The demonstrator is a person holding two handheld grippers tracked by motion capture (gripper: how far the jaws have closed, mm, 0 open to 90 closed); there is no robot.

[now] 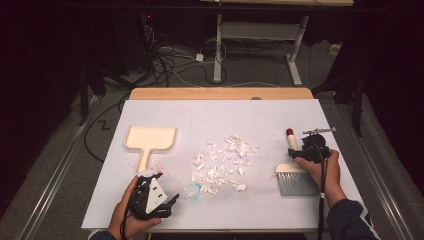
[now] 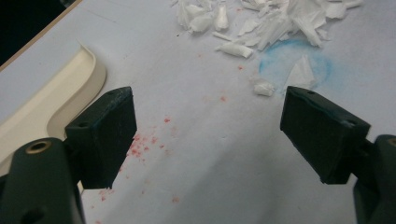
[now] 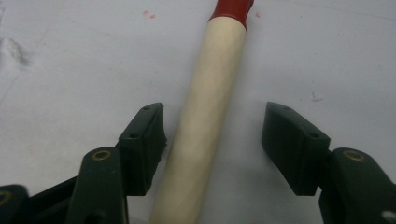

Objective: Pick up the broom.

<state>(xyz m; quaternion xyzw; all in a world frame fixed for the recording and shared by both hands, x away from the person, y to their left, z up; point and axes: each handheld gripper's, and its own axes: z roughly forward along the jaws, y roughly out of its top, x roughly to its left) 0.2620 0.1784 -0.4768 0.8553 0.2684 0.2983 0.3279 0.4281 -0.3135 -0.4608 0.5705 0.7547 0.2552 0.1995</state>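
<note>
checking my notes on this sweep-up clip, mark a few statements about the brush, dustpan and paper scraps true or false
1. The right gripper has the brush handle between its jaws. True.
2. The right pads clamp the handle. False: a gap shows at one side.
3. The dustpan lies left of the scraps. True.
4. The left gripper holds the dustpan. False: it is open over bare table.
5. The scraps are in the dustpan. False: they lie on the table.

Dustpan (image 1: 150, 139): cream, flat on the white sheet, handle toward the near edge.
Paper scraps (image 1: 225, 160): small white bits in a loose pile in the middle.
Blue smudge (image 2: 294, 65): a faint ring under some scraps.
Red specks (image 2: 140, 147): tiny dots beside the dustpan.
Table (image 1: 220, 93): a wooden edge at the back.
Cables (image 1: 170, 62): tangled on the floor behind.
</note>
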